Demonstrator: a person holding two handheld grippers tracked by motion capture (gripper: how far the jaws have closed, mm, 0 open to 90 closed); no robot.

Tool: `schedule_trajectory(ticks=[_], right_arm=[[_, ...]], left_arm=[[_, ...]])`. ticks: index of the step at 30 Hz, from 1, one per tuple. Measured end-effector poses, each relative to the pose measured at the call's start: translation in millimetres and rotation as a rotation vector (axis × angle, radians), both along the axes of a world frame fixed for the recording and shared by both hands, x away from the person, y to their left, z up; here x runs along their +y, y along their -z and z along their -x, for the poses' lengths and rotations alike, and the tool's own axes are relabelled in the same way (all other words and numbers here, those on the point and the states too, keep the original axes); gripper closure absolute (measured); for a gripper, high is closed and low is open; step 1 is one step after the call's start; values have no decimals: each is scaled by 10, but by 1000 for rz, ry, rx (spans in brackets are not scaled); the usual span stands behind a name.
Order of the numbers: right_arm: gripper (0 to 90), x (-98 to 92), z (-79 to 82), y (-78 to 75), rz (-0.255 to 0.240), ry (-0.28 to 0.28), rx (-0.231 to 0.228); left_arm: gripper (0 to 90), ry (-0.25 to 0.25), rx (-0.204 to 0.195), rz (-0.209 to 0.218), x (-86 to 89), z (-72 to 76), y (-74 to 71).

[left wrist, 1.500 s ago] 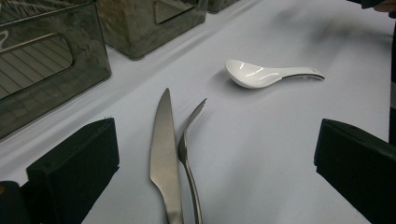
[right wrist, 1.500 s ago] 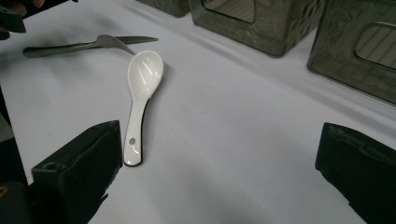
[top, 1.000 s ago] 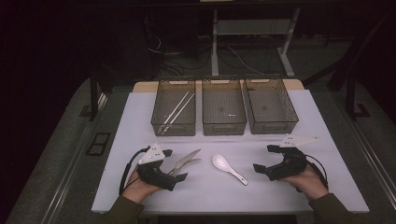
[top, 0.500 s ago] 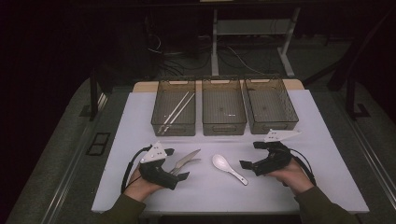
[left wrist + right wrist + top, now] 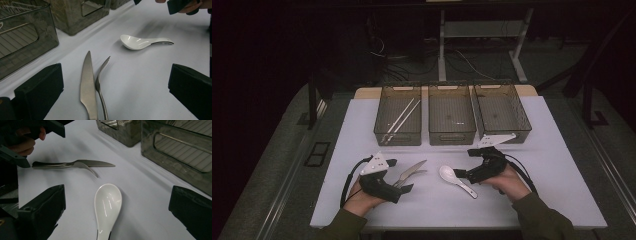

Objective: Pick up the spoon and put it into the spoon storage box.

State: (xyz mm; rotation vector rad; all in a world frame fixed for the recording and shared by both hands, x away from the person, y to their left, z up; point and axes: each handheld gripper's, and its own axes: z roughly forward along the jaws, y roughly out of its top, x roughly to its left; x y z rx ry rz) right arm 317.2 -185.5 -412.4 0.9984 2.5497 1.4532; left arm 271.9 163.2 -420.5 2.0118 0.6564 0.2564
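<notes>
Lab, dark room, white table [image 5: 552,165], floor cables [image 5: 462,57]

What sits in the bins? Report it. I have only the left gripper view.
Observer: The left bin holds two long pale sticks, lying side by side at a slant.
Operator: Count the bins.
Observer: Three bins stand in a row at the far side of the table.
Operator: Give me the right gripper against the spoon.
Observer: The right gripper is open. In its own view the spoon lies between the jaws with its bowl pointing away, and both jaws stand wide of it.
</notes>
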Motion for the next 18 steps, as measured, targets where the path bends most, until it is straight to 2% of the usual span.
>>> schedule_trajectory(ticks=[3, 4, 6, 8, 18], right_arm=[[10, 59, -26, 1, 18, -2, -5], [48, 71, -41, 4, 23, -6, -7], [59, 105, -61, 15, 24, -12, -11], [135, 140, -77, 32, 27, -26, 2], [307, 217, -98, 136, 51, -57, 38]], left_arm=[[0, -4, 5, 0, 7, 18, 6], [0, -5, 5, -2, 14, 21, 8], [0, -8, 6, 0, 21, 20, 5], [0, -8, 4, 1, 24, 9, 2], [0, -11, 8, 2, 45, 6, 7]])
